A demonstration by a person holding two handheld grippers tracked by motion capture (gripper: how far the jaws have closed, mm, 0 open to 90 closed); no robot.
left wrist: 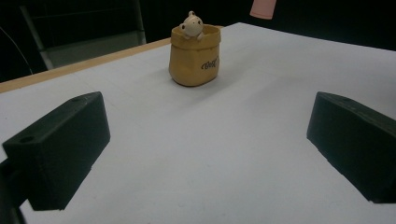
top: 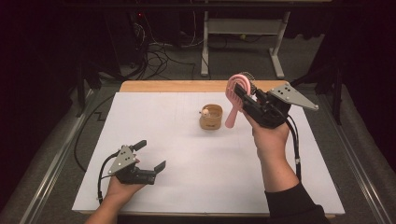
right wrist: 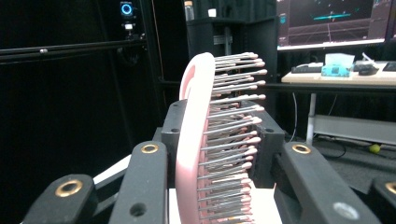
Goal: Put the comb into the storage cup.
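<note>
A pink hairbrush with metal bristles is held in the air above the table's far right, handle hanging down; my right gripper is shut on its head. In the right gripper view the brush stands upright between the black jaws, bristles facing right. Just left of the hanging handle, a small tan sack-shaped pot sits on the table with a little pale figure peeking out. At the front left my left gripper rests low and open, its jaws wide apart and aimed toward the pot.
A white sheet covers the table, and a wooden edge shows at the far side. Beyond it are a metal desk frame and floor cables. A monitor glows in the dark background.
</note>
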